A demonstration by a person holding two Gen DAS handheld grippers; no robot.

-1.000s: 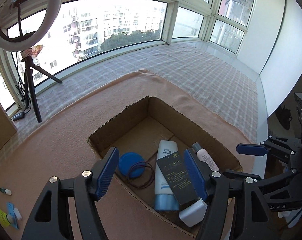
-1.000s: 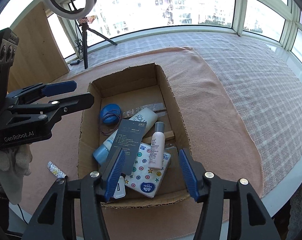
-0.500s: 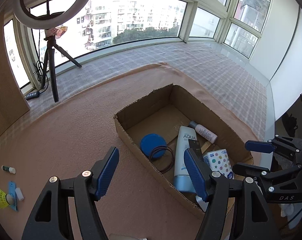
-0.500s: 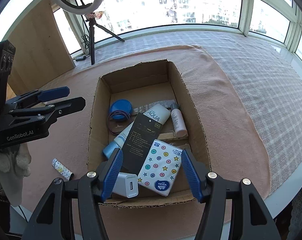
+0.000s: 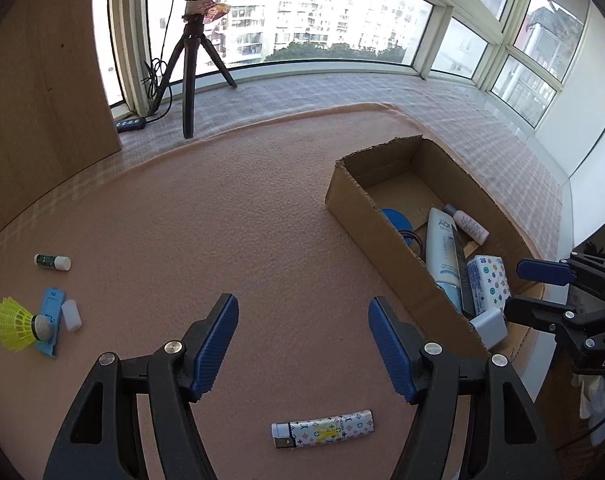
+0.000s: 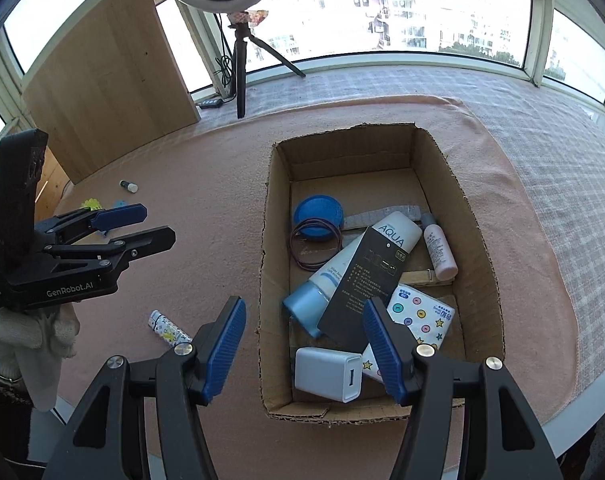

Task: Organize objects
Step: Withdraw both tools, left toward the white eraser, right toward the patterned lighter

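Observation:
My left gripper [image 5: 304,340] hangs open over the pink mat with nothing between its blue pads; a patterned lighter [image 5: 322,434] lies just below it. To its right stands the cardboard box [image 5: 366,216]. My right gripper [image 6: 304,344] is open and empty above the near left wall of the box [image 6: 478,216]. Inside lie a white charger [image 6: 328,374], a tissue pack [image 6: 418,320], a black card box [image 6: 366,280], an AQUA tube [image 6: 394,232], a small pink bottle [image 6: 440,248], a blue lid [image 6: 318,216] and hair ties [image 6: 314,244].
At the mat's left lie a yellow shuttlecock [image 5: 14,324], a blue flat piece [image 5: 50,320], a white block [image 5: 71,315] and a small green bottle [image 5: 52,261]. A ring light's tripod [image 5: 188,80] and a wooden board [image 5: 42,80] stand at the back.
My left gripper has swung left, off the box and out over the mat, bringing the lighter and the small items into view. The right gripper has shifted slightly left over the box's near end.

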